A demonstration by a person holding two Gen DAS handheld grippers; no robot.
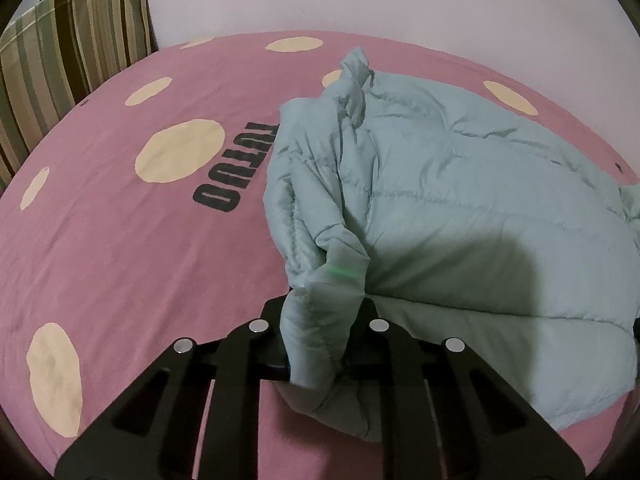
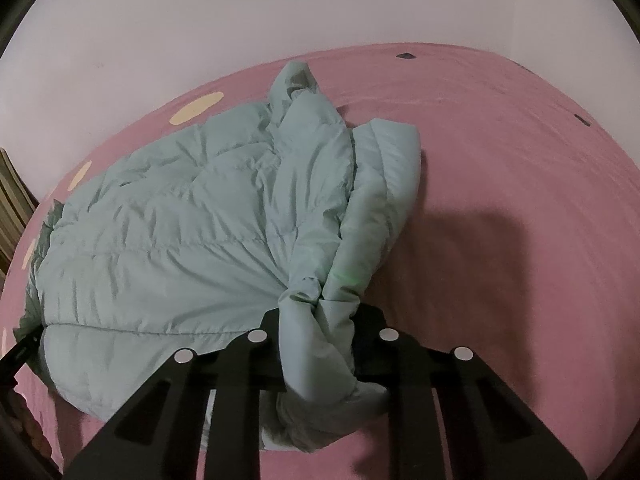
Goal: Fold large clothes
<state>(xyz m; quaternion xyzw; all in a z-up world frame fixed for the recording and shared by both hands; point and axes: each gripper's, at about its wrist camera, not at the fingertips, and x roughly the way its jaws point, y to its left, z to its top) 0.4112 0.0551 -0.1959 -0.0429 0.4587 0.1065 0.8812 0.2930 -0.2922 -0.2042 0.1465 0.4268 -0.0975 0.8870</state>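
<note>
Item: pale mint quilted puffer jacket (image 1: 460,200), spread on a pink bed sheet (image 1: 120,240) with cream dots and dark lettering.

Left gripper (image 1: 324,308): jaws narrow, clamped on a bunched fold at the jacket's near left edge. Jacket body runs from there toward 1–2 o'clock.

Right gripper (image 2: 324,320): jaws narrow, pinching a gathered wad at the near right edge. Body fans out toward 10–11 o'clock.

Key relation: each gripper holds one near corner; the jacket's long axis runs away from both toward the wall (image 2: 200,20), so a fold would likely carry the near hem along it.

Striped cushion (image 1: 72,40): 10 o'clock, left view.

Unclear: pad contact hidden by fabric; sleeves not distinguishable; jacket's right side cropped in left view.
</note>
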